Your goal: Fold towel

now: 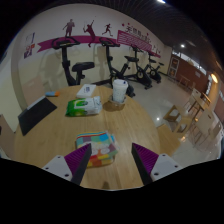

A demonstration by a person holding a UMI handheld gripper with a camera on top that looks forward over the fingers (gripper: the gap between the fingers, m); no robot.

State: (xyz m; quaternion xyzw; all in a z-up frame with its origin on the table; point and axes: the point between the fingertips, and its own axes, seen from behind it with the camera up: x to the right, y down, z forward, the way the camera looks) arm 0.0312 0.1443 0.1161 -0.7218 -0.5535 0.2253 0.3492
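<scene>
Tongs [106,160] of mine hover wide open, gripping nothing, over the wooden table [150,125]. Exercise bikes [100,62] line the far wall. My towel [99,147], folded and patterned, lies between the fingertips, slightly ahead. I judge it soft, light and floppy, so I'd pinch a near corner.
</scene>
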